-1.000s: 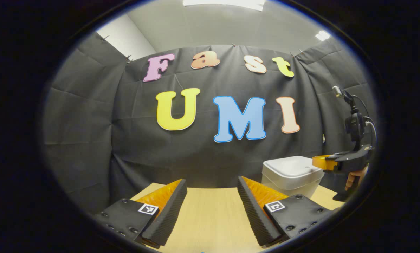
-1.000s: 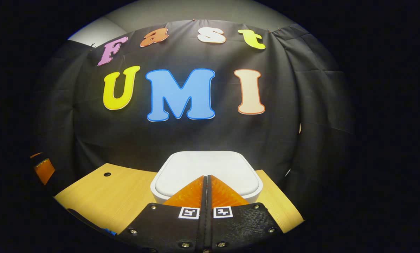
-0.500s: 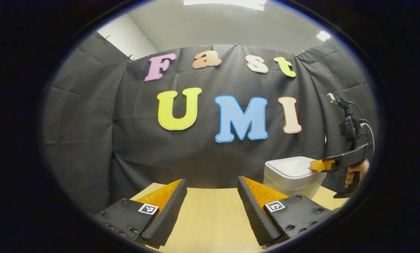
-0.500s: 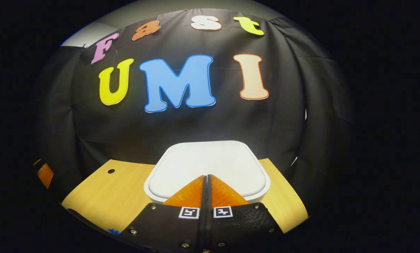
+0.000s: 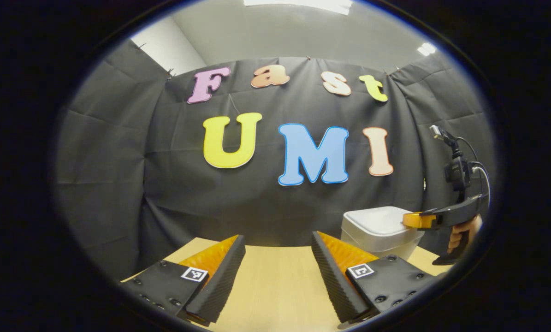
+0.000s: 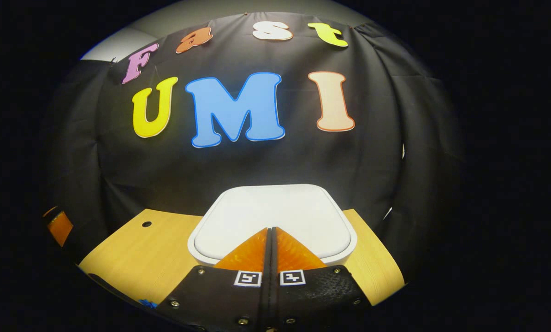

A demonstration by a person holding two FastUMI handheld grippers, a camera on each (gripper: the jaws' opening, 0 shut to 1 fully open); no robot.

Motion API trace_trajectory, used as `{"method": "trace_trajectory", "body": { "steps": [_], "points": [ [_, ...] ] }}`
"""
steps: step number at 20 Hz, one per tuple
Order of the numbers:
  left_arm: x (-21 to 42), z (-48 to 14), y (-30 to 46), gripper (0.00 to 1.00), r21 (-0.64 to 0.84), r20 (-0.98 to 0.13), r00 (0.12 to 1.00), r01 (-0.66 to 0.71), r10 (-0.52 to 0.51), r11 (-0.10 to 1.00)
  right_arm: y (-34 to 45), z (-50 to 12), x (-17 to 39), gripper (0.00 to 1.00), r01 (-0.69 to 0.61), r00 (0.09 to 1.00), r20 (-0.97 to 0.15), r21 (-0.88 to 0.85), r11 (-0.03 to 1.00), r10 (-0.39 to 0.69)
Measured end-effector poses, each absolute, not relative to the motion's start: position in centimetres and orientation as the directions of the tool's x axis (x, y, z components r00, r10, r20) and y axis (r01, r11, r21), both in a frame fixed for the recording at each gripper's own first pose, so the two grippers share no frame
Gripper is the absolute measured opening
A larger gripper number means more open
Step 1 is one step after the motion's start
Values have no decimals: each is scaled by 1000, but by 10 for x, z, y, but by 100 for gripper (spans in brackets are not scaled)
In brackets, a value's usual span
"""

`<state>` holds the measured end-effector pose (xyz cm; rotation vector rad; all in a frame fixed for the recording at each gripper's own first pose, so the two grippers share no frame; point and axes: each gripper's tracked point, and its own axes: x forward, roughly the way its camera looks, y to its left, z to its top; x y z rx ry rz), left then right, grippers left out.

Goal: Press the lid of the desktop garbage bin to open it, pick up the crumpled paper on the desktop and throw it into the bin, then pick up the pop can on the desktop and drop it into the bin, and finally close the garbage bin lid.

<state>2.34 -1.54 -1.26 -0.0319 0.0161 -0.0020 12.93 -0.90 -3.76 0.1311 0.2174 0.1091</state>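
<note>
The white garbage bin (image 6: 272,220) stood at the far edge of the wooden desktop (image 6: 141,258), close against the black cloth wall (image 6: 266,166), and its lid (image 6: 275,212) lay flat and closed. In the right gripper view the right gripper (image 6: 271,230) was clenched — its two fingers were pressed together with nothing between them — and their joined tips sat over the near edge of the lid, at or just above its surface; whether they actually touched it could not be told from that angle. The left gripper view showed the same gripper from the side (image 5: 411,220): its tip rested at the right rim of the bin's top, a person's hand (image 5: 459,233) wrapped the handle below, and a small camera mount with a cable (image 5: 457,166) rose above the body. The left gripper (image 5: 277,242) was released, its fingers spread wide apart over bare desktop (image 5: 275,286) with nothing between them — well to the left of the bin (image 5: 379,230), which stood behind its right-hand finger. A small round hole (image 6: 146,224) showed in the desktop to the left of the bin. The crumpled paper and the pop can could not be made out on the visible stretch of desktop.
</note>
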Motion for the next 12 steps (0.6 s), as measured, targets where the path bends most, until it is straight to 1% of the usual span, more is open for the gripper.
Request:
{"method": "trace_trajectory", "body": {
  "steps": [3, 7, 12],
  "points": [
    [20, -6, -11, 98, -12, -1, 1000, -12, 12, 1000, -12, -28, 135, 0, -77, 978, -183, 129, 989, 100],
    [16, -2, -7, 98, -2, 5, 999, -36, 36, 999, -14, 18, 144, 0, -61, 996, -56, 97, 993, 67],
    [12, -2, -3, 98, -12, 4, 998, -55, 55, 998, -17, 61, 163, 0, -50, 998, 35, 76, 996, 47]
  ]
}}
